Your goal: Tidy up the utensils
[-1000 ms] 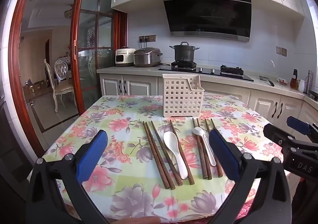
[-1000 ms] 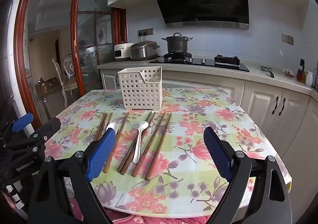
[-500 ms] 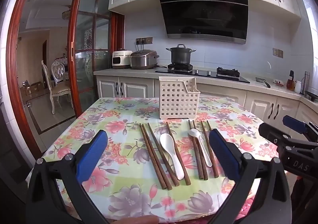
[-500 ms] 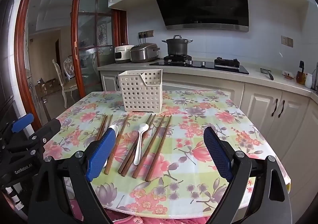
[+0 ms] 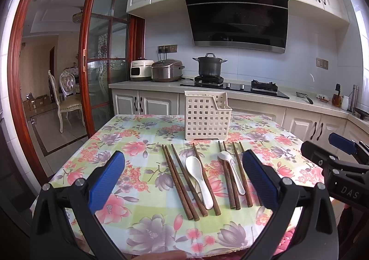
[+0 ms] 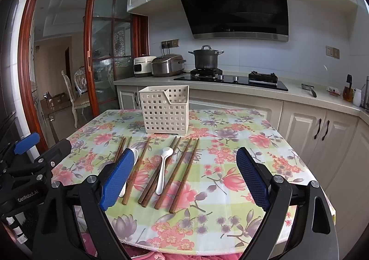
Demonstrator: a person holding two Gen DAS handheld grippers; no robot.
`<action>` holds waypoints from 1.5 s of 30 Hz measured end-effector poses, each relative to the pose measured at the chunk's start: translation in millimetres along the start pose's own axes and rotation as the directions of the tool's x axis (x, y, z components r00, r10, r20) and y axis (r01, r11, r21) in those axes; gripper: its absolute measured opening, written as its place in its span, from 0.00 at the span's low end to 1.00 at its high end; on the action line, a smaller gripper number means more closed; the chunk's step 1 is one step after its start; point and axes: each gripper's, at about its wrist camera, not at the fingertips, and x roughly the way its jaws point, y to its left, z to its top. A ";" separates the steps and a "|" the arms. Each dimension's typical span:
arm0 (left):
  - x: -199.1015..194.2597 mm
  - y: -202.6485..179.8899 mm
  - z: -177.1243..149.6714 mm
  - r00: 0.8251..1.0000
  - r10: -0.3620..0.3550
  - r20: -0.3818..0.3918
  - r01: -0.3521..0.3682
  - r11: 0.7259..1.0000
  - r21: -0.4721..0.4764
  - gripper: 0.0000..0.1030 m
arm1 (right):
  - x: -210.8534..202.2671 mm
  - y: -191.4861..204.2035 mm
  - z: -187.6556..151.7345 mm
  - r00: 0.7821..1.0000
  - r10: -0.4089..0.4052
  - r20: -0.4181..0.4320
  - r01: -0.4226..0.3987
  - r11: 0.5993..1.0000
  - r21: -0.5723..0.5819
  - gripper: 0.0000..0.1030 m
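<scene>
Hovering wide open and empty, the left gripper [image 5: 182,177] and right gripper [image 6: 184,177] hang short of the wooden chopsticks [image 5: 178,178] and white spoons [image 5: 199,178] lying before the lattice basket [image 5: 206,116]; a low pinch might snag the floral tablecloth [image 5: 138,190].

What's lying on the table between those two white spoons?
In the left wrist view, between the big white spoon and the small white spoon lie brown chopsticks, one right beside the big spoon and two against the small one.

Floral tablecloth [image 5: 143,193]; cream basket [image 5: 206,119]; brown chopsticks [image 5: 178,179].
</scene>
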 end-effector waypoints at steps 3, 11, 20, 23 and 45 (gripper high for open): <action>-0.9 0.1 0.2 1.000 -0.002 0.004 0.002 1.000 0.001 0.96 | -0.4 0.5 0.2 1.000 0.001 -0.001 -0.001 1.000 0.001 0.82; -1.9 1.1 -1.3 1.000 -0.006 0.002 0.006 1.000 -0.004 0.96 | 0.4 -0.7 -0.1 1.000 0.001 0.000 -0.001 1.000 0.001 0.82; -2.6 1.4 -1.0 1.000 -0.008 0.001 0.008 1.000 -0.004 0.96 | 0.2 -0.4 -1.2 1.000 0.001 -0.001 -0.001 1.000 0.002 0.82; -3.0 1.5 -1.0 1.000 -0.008 0.001 0.008 1.000 -0.004 0.96 | 0.9 -0.9 -1.0 1.000 0.001 -0.002 -0.001 1.000 0.003 0.82; -3.3 2.2 -1.5 1.000 -0.009 0.001 0.009 1.000 -0.006 0.96 | 2.3 -2.6 -1.1 1.000 0.003 -0.005 -0.003 1.000 0.005 0.82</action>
